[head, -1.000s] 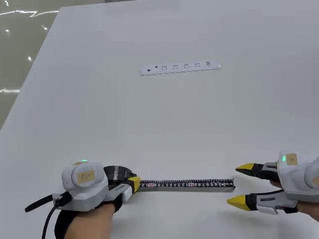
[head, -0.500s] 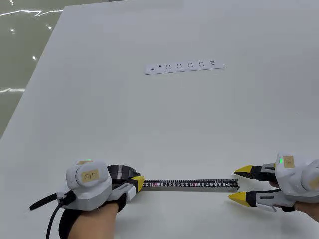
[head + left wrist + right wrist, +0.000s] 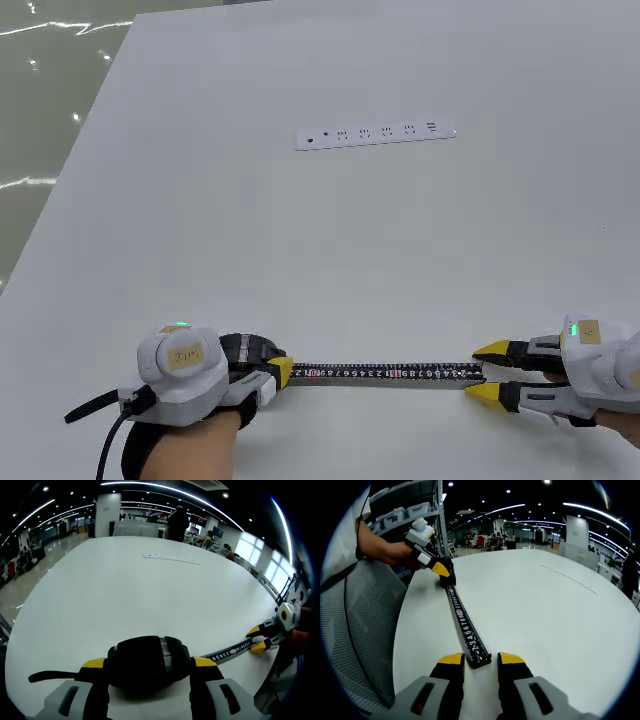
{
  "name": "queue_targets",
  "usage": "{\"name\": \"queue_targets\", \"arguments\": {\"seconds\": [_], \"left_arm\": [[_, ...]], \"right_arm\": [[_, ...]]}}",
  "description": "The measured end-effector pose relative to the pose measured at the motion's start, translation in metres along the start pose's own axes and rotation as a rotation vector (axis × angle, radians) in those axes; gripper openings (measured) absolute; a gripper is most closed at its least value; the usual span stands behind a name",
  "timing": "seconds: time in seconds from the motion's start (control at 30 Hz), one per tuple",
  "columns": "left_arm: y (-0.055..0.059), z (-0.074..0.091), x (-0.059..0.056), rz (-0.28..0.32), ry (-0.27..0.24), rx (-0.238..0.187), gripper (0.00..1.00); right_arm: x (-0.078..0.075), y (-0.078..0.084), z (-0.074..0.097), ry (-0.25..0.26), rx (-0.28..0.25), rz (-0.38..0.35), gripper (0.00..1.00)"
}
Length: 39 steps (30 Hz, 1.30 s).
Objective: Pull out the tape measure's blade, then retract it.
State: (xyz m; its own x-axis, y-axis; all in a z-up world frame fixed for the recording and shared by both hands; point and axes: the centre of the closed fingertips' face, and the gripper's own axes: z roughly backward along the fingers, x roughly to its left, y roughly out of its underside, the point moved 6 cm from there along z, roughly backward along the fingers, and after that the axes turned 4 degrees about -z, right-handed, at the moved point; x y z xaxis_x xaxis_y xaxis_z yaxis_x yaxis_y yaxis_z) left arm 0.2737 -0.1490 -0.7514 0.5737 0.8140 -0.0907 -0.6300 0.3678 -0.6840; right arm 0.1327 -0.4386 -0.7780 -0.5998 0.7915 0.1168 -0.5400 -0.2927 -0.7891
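The case of the one tape measure [image 3: 245,348] was half hidden behind the left tongs [image 3: 150,663], which were clamped on it near the worktop's [image 3: 300,250] front edge; its blade [image 3: 385,373] lay drawn out flat toward the right tongs [image 3: 481,659], whose two tips stood apart astride the blade's end, contact unclear; one power strip [image 3: 375,133] lay well beyond.

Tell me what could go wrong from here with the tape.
1. The right gripper flanks the blade only at its very end; a shallow pinch could slip off, and the blade might snap back.
2. The left gripper clamps the rounded case; a hard pull might twist it loose.
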Motion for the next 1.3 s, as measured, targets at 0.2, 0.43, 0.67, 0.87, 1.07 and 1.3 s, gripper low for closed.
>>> {"name": "queue_targets", "arguments": {"seconds": [0.2,0.43,0.67,0.87,1.07,1.3], "left_arm": [[0.0002,0.0003,-0.0001,-0.002,0.000,0.000,0.62],[-0.0002,0.0008,-0.0004,-0.002,-0.002,0.002,0.62],[-0.0003,0.0008,-0.0003,0.007,-0.006,0.000,0.63],[-0.0001,0.0005,-0.0003,0.029,-0.004,-0.003,0.63],[-0.0010,-0.0005,0.0000,0.049,-0.006,0.006,0.64],[-0.0016,-0.0009,-0.0006,0.041,-0.013,0.031,0.63]], "right_arm": [[0.0020,-0.0001,-0.0014,-0.009,0.007,0.045,0.19],[0.0008,0.0002,-0.0015,-0.011,0.004,0.058,0.15],[0.0013,0.0014,-0.0007,0.006,-0.017,0.041,0.14],[0.0023,0.0016,0.0003,0.007,-0.016,0.034,0.14],[0.0024,0.0017,0.0004,0.007,-0.008,0.040,0.14],[0.0020,-0.0012,0.0023,0.009,-0.013,0.038,0.14]]}}
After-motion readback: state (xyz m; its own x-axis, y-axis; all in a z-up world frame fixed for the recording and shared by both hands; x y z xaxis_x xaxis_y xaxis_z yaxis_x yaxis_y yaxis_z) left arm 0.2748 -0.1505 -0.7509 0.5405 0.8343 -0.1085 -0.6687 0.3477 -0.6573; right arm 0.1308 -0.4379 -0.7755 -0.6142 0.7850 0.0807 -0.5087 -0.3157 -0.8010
